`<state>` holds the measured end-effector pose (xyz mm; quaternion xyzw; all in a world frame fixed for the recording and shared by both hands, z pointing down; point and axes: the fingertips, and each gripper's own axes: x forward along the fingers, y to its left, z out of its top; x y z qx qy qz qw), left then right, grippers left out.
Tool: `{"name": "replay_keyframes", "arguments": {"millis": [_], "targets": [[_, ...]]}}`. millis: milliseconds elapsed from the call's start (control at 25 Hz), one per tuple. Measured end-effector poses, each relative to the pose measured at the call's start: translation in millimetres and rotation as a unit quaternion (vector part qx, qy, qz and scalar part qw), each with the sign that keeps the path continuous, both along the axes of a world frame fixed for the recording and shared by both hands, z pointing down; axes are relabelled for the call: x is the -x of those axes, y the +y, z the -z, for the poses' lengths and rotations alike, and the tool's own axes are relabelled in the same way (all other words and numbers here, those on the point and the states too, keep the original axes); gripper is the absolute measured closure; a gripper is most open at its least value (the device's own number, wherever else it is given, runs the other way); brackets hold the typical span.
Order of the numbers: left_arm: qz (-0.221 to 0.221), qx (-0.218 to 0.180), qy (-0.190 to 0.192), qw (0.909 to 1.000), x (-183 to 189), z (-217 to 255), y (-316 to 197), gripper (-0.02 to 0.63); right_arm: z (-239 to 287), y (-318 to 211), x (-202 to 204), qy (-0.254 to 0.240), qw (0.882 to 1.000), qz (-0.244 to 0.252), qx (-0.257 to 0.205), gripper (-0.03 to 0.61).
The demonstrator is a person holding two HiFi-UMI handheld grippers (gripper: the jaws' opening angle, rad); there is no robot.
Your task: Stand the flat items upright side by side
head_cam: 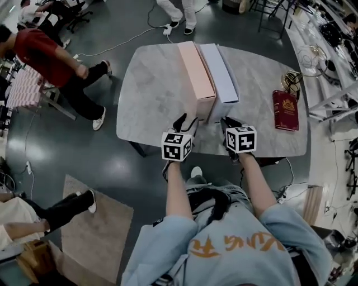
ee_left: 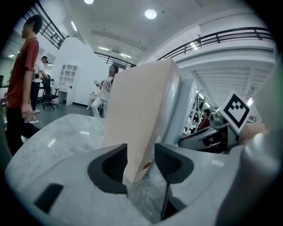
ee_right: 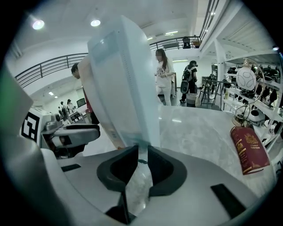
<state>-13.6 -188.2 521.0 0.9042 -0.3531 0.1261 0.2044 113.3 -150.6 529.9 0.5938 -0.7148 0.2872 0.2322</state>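
Two flat boxes stand upright side by side on the marble table [head_cam: 151, 100]: a peach-pink box [head_cam: 197, 72] on the left and a pale blue box [head_cam: 220, 72] on the right, touching along their length. My left gripper [head_cam: 186, 124] is at the pink box's near end. In the left gripper view its pads sit against both faces of the pink box [ee_left: 141, 114] at the lower corner. My right gripper [head_cam: 228, 124] is at the blue box's near end, pinching the thin near edge of the blue box [ee_right: 121, 88]. A dark red book [head_cam: 286, 110] lies flat at the table's right.
A brass object [head_cam: 291, 81] stands behind the red book [ee_right: 249, 150]. A person in a red top [head_cam: 50, 61] is beyond the table's left edge, and someone's legs [head_cam: 179, 14] are at the far side. Shelving [head_cam: 335, 67] lines the right. A rug [head_cam: 95, 223] lies on the floor, lower left.
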Motion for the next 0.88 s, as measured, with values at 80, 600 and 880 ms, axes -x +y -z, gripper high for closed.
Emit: {"name": "replay_keyframes", "arguments": {"millis": [80,600,880], "targets": [[0.017,0.0,0.003,0.9998,5,3,7,0.448,-2,-3,1,-0.006,1.0,0.004,-0.002,0.511],[0.155,-0.045,0.041,0.986,10,63,73,0.601,39,14,7,-0.047,0.995,0.062,-0.057,0.575],[0.176,-0.119,0.007,0.9773,1,112,108,0.601,109,59,20,-0.115,0.968,0.105,-0.196,0.577]]}}
